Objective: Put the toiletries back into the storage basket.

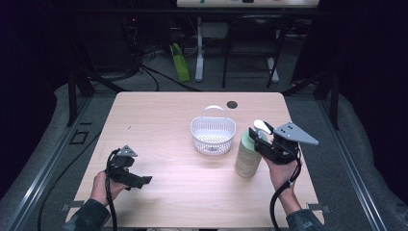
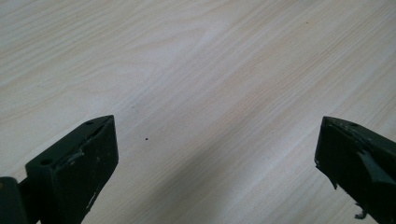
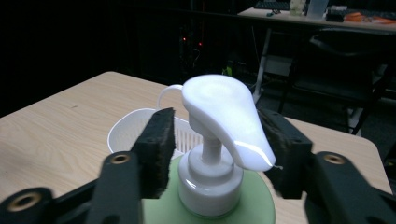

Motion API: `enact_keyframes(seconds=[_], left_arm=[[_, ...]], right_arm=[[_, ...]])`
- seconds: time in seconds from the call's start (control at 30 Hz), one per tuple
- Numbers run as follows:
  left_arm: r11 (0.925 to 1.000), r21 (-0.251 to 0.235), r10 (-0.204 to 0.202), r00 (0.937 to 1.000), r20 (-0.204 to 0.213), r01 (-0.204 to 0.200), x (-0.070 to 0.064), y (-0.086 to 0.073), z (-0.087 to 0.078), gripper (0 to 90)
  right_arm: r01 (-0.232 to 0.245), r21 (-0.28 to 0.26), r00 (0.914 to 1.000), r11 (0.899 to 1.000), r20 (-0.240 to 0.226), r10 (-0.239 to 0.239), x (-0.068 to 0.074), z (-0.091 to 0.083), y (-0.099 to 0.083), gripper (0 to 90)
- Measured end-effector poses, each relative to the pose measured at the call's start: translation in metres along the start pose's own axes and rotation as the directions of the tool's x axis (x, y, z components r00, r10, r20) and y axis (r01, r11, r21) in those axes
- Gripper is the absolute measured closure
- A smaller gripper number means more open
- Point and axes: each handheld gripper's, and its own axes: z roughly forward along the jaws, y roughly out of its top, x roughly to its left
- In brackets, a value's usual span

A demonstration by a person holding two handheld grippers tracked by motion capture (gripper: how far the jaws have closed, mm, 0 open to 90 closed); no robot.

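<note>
Right hand-held gripper (image 3: 215,149) brackets the white pump head of the pale green plastic bottle (image 1: 248,155), jaws not yet clamped. Next, I judge: close, then carry it toward the white perforated basket (image 1: 213,136) at ten o'clock. Left hand-held gripper (image 2: 215,154) hangs released over the worktop (image 1: 159,115).

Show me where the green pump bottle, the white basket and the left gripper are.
Green pump bottle (image 1: 248,156), high view, on its green body.
White basket (image 1: 213,131), high view, on its near rim.
Left gripper (image 1: 143,181), high view, at its jaw tips.

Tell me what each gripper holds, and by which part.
Right gripper brackets the pump bottle at its white pump head; contact unclear. Left gripper holds nothing.
</note>
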Motion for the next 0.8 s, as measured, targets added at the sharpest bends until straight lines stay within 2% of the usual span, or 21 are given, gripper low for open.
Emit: enact_keyframes(seconds=[0.07, 0.1, 0.13, 0.27, 0.47, 0.8], left_arm=[[1.0, 0.003, 0.003, 1.0, 0.001, -0.003, -0.0004, 0.0001, 0.0009, 0.0], [1.0, 0.004, 0.003, 1.0, -0.001, -0.003, -0.0006, 0.0002, 0.0011, 0.0], [1.0, 0.003, 0.004, 1.0, -0.001, -0.004, -0.0007, 0.0003, 0.0008, 0.0], [1.0, 0.005, 0.002, 1.0, -0.005, -0.002, 0.0, -0.0003, 0.0012, 0.0], [1.0, 0.006, 0.006, 1.0, -0.005, -0.006, 0.0, 0.0002, 0.0008, 0.0], [1.0, 0.006, 0.006, 0.9999, -0.011, -0.006, -0.0006, -0.0003, 0.0018, 0.0]], right_arm=[[-0.005, -0.012, 1.0, 1.0, 0.001, 0.005, 0.0003, -0.0008, -0.0001, 58.8], [-0.005, -0.012, 1.0, 1.0, 0.001, 0.005, 0.0003, -0.0008, -0.0001, 58.8], [-0.006, -0.019, 0.9999, 1.0, 0.011, 0.006, 0.0, -0.0013, -0.0004, 62.4], [-0.002, -0.027, 0.9999, 1.0, 0.013, 0.002, 0.001, -0.0011, -0.0006, 65.5], [-0.019, -0.034, 0.9998, 0.999, -0.001, 0.019, 0.0001, -0.0009, -0.0009, 67.2], [-0.021, -0.039, 0.9997, 0.999, -0.013, 0.021, -0.0015, -0.0012, -0.0007, 67.5]])
